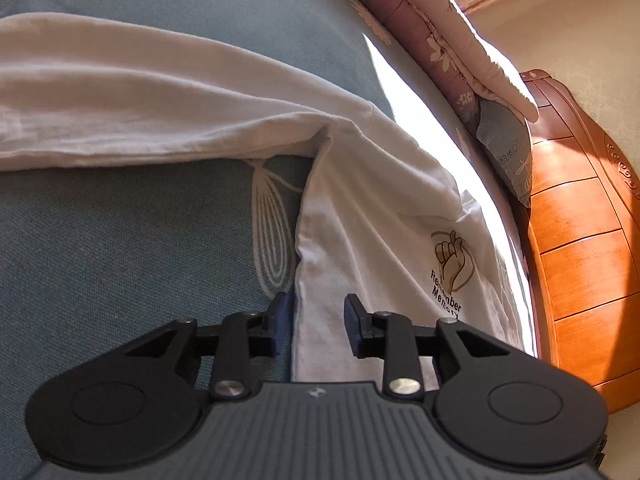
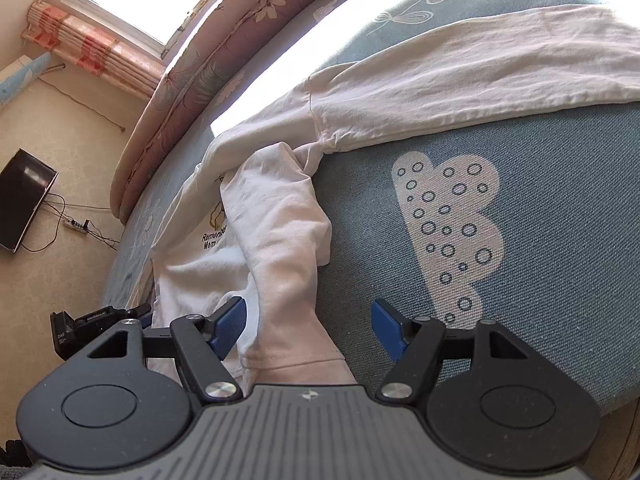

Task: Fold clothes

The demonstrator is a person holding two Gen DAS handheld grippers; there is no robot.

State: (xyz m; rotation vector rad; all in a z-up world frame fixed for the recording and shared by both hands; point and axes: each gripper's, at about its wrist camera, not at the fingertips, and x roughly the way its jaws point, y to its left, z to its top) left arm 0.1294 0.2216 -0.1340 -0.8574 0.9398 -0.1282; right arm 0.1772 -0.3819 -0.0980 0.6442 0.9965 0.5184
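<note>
White cotton lies across the blue-grey bed (image 1: 120, 240): one long-sleeved shirt (image 1: 384, 216), its body bunched toward the sunlit far edge of the bed, with a printed hand emblem (image 1: 450, 260) and black lettering showing on its front. One sleeve (image 1: 140, 112) stretches out long and flat over the bedspread, away from the body. The other sleeve (image 2: 280, 248) is folded back over the shirt's body, its cuff end running toward the right tool (image 2: 308, 330).

Two tools are in the scene, one in each of the person's hands. The left tool (image 1: 316, 324) has its jaws parted a little over the shirt's near edge; one black pad sits over the bedspread and the other over the white cloth, and neither pinches anything. The right tool stands wide open, its two blue pads apart on either side of the folded sleeve's cuff, with the cloth passing between them but not squeezed.

Along the far edge of the bed runs one rolled pink floral quilt (image 1: 420, 32). One blue pillow (image 1: 506, 152) leans against the one wooden headboard (image 1: 580, 240). On the floor beyond the bed sit one dark monitor (image 2: 24, 196) and one power strip (image 2: 76, 225).
</note>
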